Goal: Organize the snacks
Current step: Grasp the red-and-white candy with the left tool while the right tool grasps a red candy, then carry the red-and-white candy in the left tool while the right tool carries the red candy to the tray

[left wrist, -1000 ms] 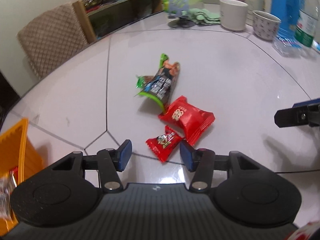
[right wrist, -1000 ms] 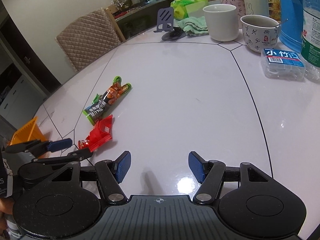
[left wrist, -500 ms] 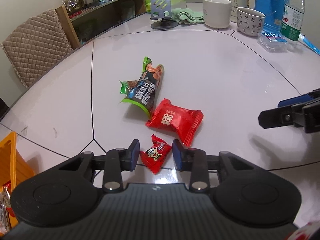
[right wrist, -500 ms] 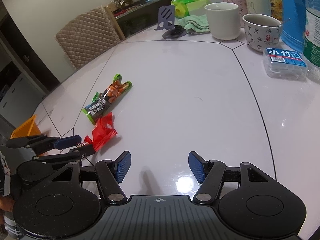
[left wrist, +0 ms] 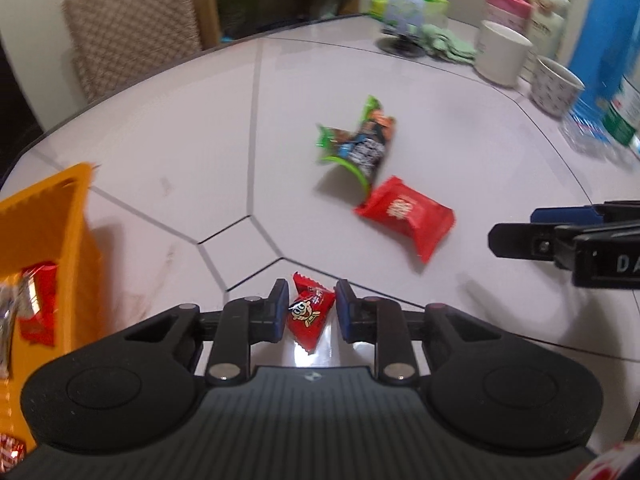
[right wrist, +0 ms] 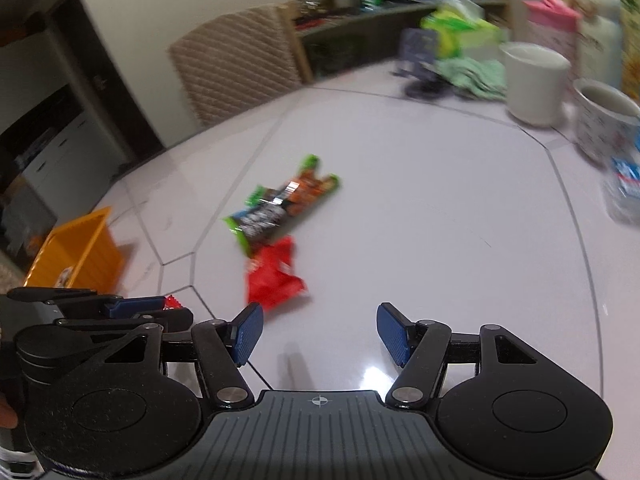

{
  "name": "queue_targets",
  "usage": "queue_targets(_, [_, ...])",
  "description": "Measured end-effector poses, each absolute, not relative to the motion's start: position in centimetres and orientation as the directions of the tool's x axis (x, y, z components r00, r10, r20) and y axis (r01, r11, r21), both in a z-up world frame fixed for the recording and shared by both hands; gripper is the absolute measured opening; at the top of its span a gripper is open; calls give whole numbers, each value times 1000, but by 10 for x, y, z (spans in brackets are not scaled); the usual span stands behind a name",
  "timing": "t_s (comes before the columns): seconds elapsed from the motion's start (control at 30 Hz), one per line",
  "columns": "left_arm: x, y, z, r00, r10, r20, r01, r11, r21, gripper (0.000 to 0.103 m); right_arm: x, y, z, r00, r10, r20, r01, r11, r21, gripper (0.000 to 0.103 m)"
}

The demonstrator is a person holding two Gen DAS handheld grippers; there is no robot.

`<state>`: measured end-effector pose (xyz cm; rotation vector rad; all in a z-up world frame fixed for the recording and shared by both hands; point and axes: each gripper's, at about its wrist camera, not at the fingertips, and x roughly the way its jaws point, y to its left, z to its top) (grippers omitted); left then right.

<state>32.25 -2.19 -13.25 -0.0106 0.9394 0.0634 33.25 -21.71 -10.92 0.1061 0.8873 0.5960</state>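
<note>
My left gripper is shut on a small red candy packet and holds it above the white table. A larger red packet and a green-and-black snack bag lie on the table ahead. An orange basket with several snacks in it stands at the left. My right gripper is open and empty over the table, just right of the larger red packet. The left gripper also shows in the right wrist view, with the basket behind it.
Mugs, a pink container, a water bottle, a tissue box and a green cloth crowd the table's far right. A padded chair stands beyond the far edge.
My left gripper closed on the small red candy packet, lifted it and swung left toward the orange basket. My right gripper moved left toward the remaining snacks and stayed open.
</note>
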Motion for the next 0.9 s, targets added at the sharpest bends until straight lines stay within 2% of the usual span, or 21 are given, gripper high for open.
queue_targets(0.47, [309,11,-109,592,122,-796,-192,981,7,23,359,-147,-125,438,529,-727,-624,761,178,62])
queue_targets(0.57, [307,12,-107,593,127,-795,-199,980,8,23,365,-139,-132,426,515,-744,-642,752,153,51])
queue_targets(0.73, [303,13,-105,591,132,-795,-204,979,11,23,368,-132,-137,426,494,-758,-653,748,120,45])
queue_targets(0.8, [301,13,-105,590,133,-796,-203,979,12,23,367,-132,-137,422,489,-763,-654,747,117,35])
queue_targets(0.9, [298,14,-104,588,135,-797,-205,979,15,23,362,-134,-135,422,489,-763,-661,742,111,33])
